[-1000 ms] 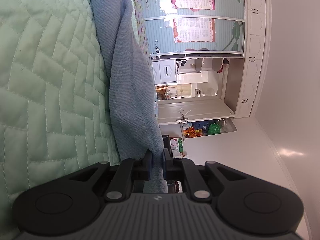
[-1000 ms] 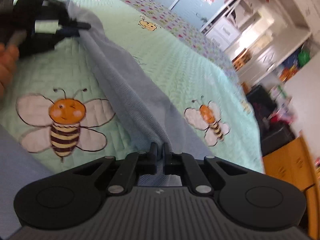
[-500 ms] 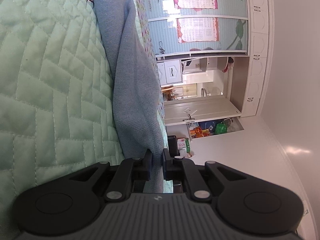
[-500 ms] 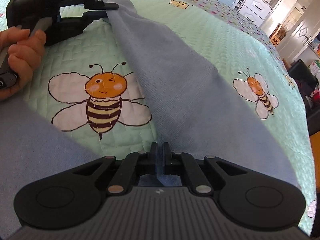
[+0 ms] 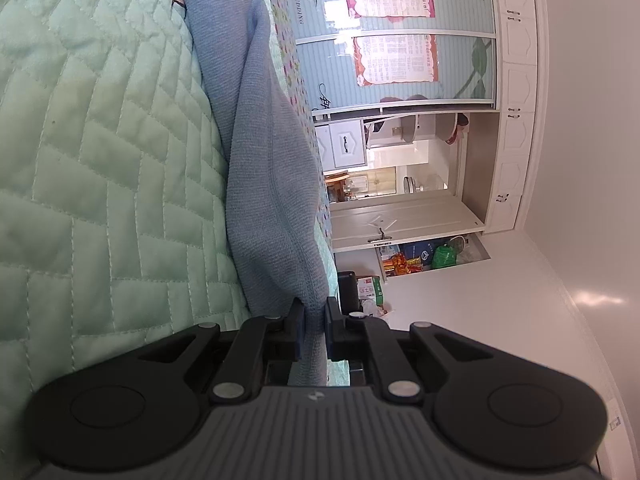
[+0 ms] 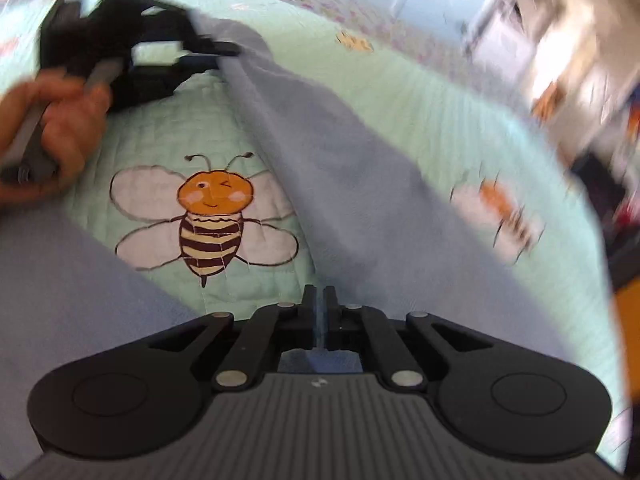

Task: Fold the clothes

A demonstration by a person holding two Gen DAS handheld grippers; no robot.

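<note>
A grey-blue knit garment is stretched over a mint green quilted bedspread. My left gripper is shut on one edge of it, with cloth running down between the fingers. In the right wrist view the same garment spans from my right gripper, shut on its near edge, up to the left gripper at the top left, held by a person's hand. The held edge is lifted off the bed between the two grippers. The right wrist view is motion-blurred.
A bee picture on the bedspread lies left of the garment, and another bee to its right. More grey-blue cloth covers the near left. Beyond the bed stand a sliding-door wardrobe, an open doorway and floor clutter.
Both grippers keep their hold on the garment. The right wrist view has swung and blurred, with the bee picture shifting right and down; the left wrist view has barely changed.
</note>
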